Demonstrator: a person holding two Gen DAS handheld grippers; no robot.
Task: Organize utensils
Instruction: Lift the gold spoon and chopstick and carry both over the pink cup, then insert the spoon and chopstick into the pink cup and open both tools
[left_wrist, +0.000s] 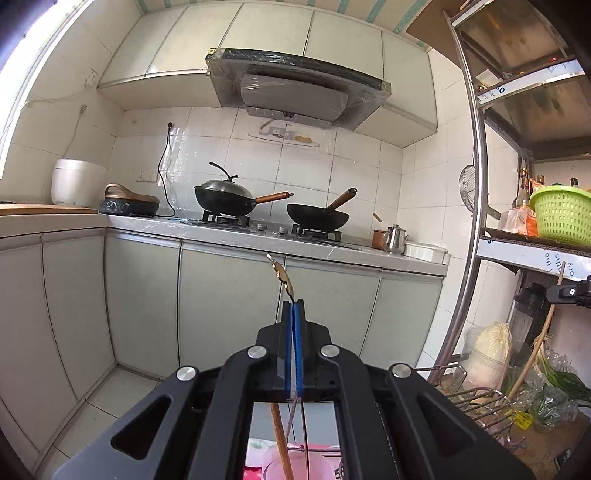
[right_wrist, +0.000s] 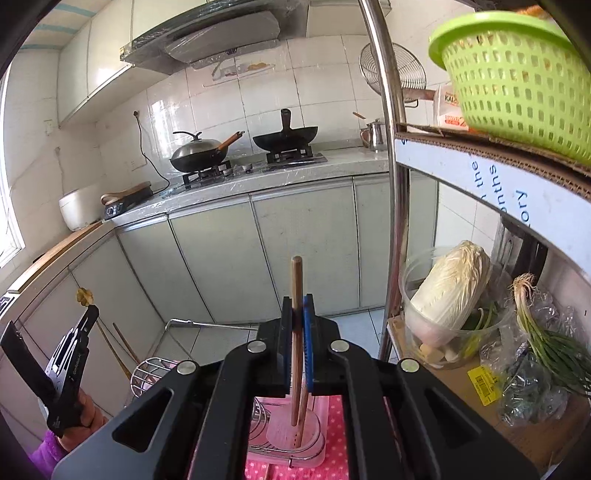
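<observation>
My left gripper (left_wrist: 294, 305) is shut on a thin metal utensil whose gold flower-shaped end (left_wrist: 279, 272) sticks up past the blue pads; its stem runs down behind the jaws. The right wrist view shows that same gripper (right_wrist: 91, 312) at the lower left, held by a hand in a purple sleeve (right_wrist: 51, 454). My right gripper (right_wrist: 297, 306) is shut on a pair of wooden chopsticks (right_wrist: 296, 280) that stand nearly upright, with their lower ends over a pink plastic utensil holder (right_wrist: 291, 435).
The holder stands in a wire dish rack (right_wrist: 147, 373) on a pink dotted cloth (right_wrist: 336, 435). A steel shelf post (right_wrist: 391, 147) rises at the right, with a green basket (right_wrist: 517, 74), a cabbage (right_wrist: 450, 284) and spring onions (right_wrist: 546, 332). Grey cabinets (left_wrist: 229, 302) and a stove with two woks (left_wrist: 317, 218) lie ahead.
</observation>
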